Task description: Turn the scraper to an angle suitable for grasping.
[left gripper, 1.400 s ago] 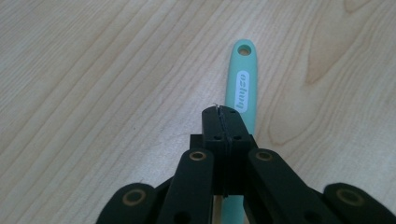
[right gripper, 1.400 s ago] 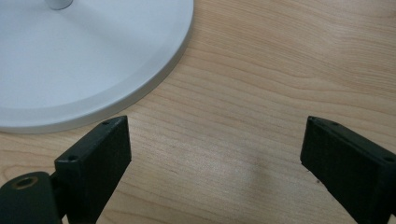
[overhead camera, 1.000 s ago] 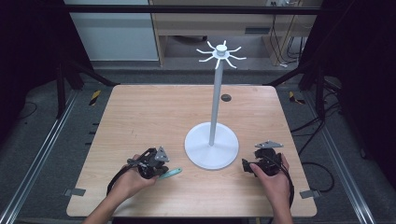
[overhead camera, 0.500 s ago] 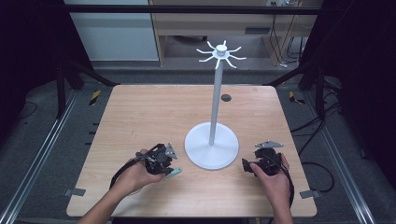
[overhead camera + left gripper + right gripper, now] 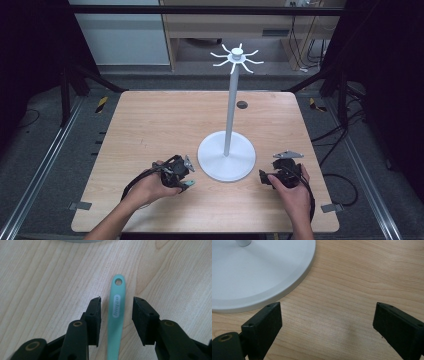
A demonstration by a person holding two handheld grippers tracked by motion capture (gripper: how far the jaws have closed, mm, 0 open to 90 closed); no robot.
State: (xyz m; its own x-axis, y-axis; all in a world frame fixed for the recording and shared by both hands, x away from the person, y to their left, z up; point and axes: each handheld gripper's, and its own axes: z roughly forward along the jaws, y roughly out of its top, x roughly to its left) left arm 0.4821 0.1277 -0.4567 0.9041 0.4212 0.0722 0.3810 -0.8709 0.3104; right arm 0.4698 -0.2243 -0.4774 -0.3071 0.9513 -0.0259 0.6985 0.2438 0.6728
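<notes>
Left tool (image 5: 116, 315) jaws apart, straddling the teal handle (image 5: 116, 315) flat on the bench (image 5: 45, 277). Looks light, stiff, slick plastic, so grip mid-handle, short of its hole; right tool (image 5: 327, 322) wide apart, nothing between its jaws

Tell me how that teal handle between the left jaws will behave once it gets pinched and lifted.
The teal handle looks thin and flat, so it is probably light and unlikely to roll. Its smooth, slightly glossy face may slip between the open jaws of the left gripper, which straddle it without touching. It looks like plastic or silicone, so it might flex a little; I cannot tell.
</notes>
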